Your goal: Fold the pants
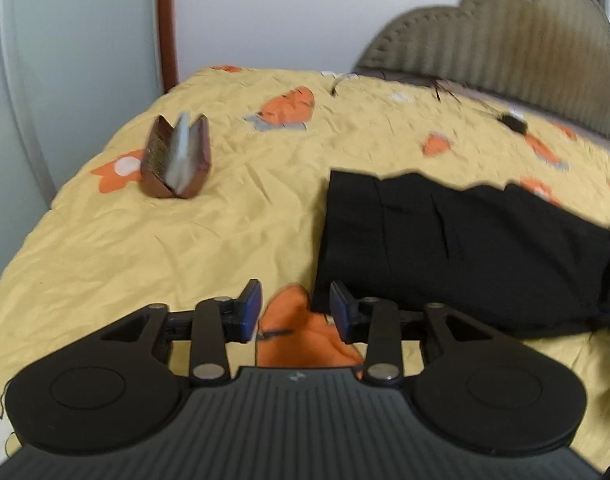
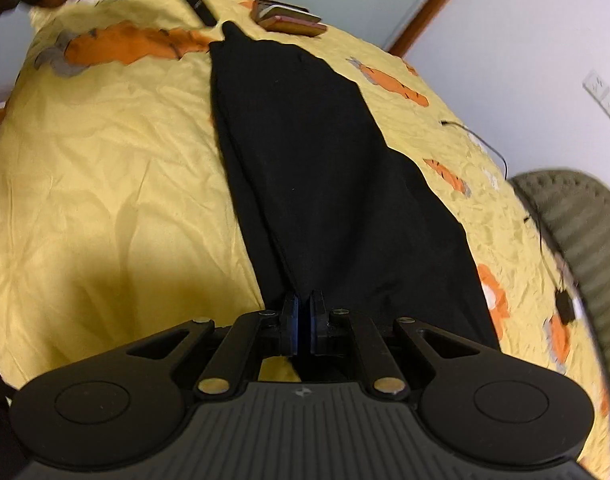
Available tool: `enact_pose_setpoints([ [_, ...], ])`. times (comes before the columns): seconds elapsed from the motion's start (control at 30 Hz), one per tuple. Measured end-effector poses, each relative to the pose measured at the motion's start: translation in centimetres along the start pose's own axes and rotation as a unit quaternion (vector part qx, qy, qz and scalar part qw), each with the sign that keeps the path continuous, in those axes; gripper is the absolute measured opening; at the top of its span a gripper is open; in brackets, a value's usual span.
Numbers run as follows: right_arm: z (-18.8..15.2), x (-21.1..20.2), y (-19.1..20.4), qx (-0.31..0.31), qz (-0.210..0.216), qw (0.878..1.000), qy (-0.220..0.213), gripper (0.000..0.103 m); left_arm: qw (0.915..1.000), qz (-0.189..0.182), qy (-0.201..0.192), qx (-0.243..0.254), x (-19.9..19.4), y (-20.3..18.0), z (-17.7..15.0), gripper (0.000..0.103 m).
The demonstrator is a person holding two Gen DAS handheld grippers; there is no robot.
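**A:** Where are the pants lying right now?

**B:** I'm seeing the pants (image 2: pixel 317 168) stretched out long across the yellow bedspread (image 2: pixel 105 160), legs stacked one on the other, running away from my right gripper (image 2: pixel 304 320) toward the far edge near a brown wallet (image 2: pixel 291 18). I'm judging the lengthwise fold as already made.

**A:** And what are your grippers doing?

**B:** My right one is pinching the near end of the fabric; its blue pads (image 2: pixel 291 322) are standing nearly together with black cloth between them. My left gripper (image 1: pixel 295 308) is hanging wide apart and holding nothing, just beside the other end of the pants (image 1: pixel 457 248), over an orange patch of the bedspread (image 1: pixel 185 240). The wallet (image 1: pixel 177 156) is sitting well apart on that side.

**A:** So which step are you in?

**B:** I'm reading it as the start of the crosswise fold, bringing one end over to the other.

**A:** What is the next move asking for?

**B:** I'm thinking the left one needs to slide over and take the near corner of its end, so both layers are lifting evenly. With one side gripped only, the cloth is likely to twist or drag.
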State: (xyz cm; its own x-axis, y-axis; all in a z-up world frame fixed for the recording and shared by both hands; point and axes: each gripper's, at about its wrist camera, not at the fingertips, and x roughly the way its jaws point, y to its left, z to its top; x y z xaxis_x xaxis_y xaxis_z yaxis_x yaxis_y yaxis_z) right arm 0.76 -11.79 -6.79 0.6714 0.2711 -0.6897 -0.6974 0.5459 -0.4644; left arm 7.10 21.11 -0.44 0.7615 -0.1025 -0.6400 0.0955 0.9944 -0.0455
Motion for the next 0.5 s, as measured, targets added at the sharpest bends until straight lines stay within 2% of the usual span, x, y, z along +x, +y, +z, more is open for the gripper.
enact_pose_setpoints([
  [0.07, -0.1, -0.2, 0.2, -0.001, -0.005, 1.000, -0.002, 0.005, 0.9998, -0.016, -0.011, -0.003, -0.4, -0.8, 1.0, 0.047],
  [0.13, -0.2, -0.4, 0.5, -0.006, -0.014, 1.000, -0.003, 0.005, 0.9988, -0.037, -0.027, 0.017, -0.6, -3.0, 2.0, 0.079],
  [0.2, -0.3, -0.4, 0.9, -0.012, -0.022, 1.000, -0.003, 0.005, 0.9963, -0.050, -0.047, 0.051, -0.4, -5.8, 2.5, 0.091],
  [0.27, -0.4, -0.4, 1.4, -0.025, -0.038, 0.999, -0.006, 0.006, 0.9927, -0.048, -0.043, 0.102, 0.5, -8.5, 2.3, 0.092],
  [0.33, -0.6, -1.3, 1.7, -0.023, -0.052, 0.998, -0.003, 0.006, 0.9894, -0.032, -0.008, 0.141, 2.2, -10.2, 1.5, 0.088],
  [0.4, -1.2, -3.7, 0.7, 0.017, -0.041, 0.999, -0.020, 0.007, 0.9859, -0.020, 0.031, 0.163, 3.5, -10.9, 0.3, 0.079],
  [0.5, -3.5, -8.4, -2.2, 0.107, -0.044, 0.993, -0.038, 0.007, 0.9821, -0.012, 0.030, 0.186, 2.5, -11.9, -0.5, 0.078],
])
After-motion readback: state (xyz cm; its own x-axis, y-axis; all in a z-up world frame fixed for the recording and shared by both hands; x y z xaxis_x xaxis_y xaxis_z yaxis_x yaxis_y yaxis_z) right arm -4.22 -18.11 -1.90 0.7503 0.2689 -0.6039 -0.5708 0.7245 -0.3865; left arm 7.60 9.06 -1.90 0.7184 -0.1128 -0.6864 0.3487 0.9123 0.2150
